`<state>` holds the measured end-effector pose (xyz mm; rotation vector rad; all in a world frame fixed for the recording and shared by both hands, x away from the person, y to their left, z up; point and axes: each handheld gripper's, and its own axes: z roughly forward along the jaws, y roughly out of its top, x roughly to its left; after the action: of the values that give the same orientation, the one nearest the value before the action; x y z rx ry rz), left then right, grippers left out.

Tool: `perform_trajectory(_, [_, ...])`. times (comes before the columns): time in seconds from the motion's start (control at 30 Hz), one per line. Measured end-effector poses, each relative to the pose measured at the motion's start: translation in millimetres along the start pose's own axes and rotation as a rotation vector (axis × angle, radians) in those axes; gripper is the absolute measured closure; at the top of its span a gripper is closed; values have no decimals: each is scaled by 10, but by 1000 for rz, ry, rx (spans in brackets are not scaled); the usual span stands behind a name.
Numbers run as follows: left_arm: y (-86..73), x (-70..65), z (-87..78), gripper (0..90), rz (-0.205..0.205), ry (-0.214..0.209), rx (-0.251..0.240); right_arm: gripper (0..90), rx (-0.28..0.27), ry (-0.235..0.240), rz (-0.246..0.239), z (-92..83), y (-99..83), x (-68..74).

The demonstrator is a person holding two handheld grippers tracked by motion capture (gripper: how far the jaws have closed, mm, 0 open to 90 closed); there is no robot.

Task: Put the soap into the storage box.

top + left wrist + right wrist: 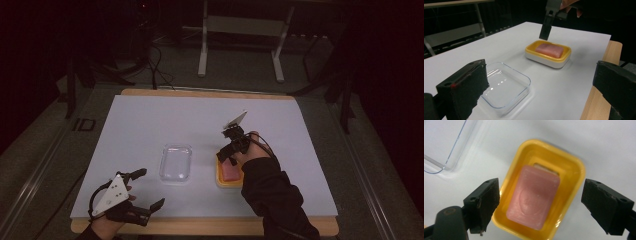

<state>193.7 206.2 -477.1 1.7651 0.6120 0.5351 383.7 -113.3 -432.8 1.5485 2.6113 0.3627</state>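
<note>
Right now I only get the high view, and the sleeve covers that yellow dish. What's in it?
Observer: A pink bar of soap, lying flat in the yellow dish.
Operator: Is the right hand-held gripper touching it?
Observer: No. The right hand-held gripper is above it, jaws wide apart, one on each side of the dish.
Operator: And the clear thing beside it?
Observer: An empty glass dish. The left hand-held gripper looks at it with jaws open, holding nothing.

glossy yellow plastic soap dish (574, 170) holding a waxy matt pink soap bar (534, 197); clear glassy lid (504, 87); matt white sheet (150, 120) over the pale wood worktop (614, 50)
</note>
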Motion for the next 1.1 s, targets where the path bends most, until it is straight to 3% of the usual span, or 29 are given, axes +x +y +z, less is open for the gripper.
perform_trajectory(0.33, [-31, -9, -73, 2, -4, 24, 5, 152, -86, -26, -108, -73, -138, -99])
perform_trajectory(0.8, [-52, -24, -105, 2, 1, 47, 23, 143, -262, -7, -143, -153, -533, -501])
perform_trajectory(1.1, [-55, -19, -110, 2, 0, 53, 24, 140, -326, 1, -143, -154, -853, -723])
